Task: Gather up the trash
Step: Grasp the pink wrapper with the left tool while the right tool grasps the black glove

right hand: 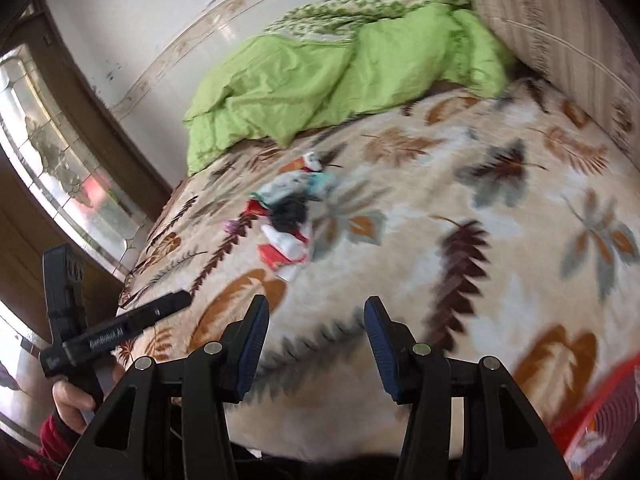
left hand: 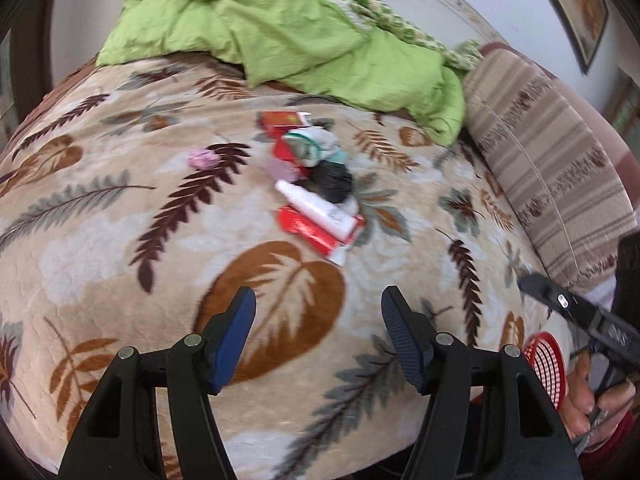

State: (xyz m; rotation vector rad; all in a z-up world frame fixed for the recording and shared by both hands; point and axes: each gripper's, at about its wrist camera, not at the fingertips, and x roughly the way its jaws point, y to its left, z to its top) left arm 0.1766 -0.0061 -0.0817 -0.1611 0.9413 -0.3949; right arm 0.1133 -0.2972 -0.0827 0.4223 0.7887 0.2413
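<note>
A leaf-patterned blanket [left hand: 120, 240] is filling most of both views, spreading across the bed. A crumpled green duvet [left hand: 280, 28] is lying along the top of the left wrist frame, and a striped cushion [left hand: 540, 168] is leaning at the right edge beside it.

The trash pile [left hand: 312, 184] is sitting on the blanket just above the centre of the left wrist frame: red cartons, a white tube [left hand: 316, 208], a black crumpled bag [left hand: 332, 180] and pale wrappers, all touching or overlapping. A small pink wad [left hand: 204, 159] is lying apart from it, to its left. In the right wrist view the same pile is showing blurred, left of centre.

A red mesh basket [left hand: 548, 364] is peeking in at the lower right of the left wrist frame, just beside your right hand [left hand: 596, 404].

You are holding your left gripper [left hand: 318, 340] at the bottom of its frame, spread wide with nothing between the blue pads, well below the pile. Your right gripper [right hand: 316, 348] is likewise gaping wide and empty over the blanket.
</note>
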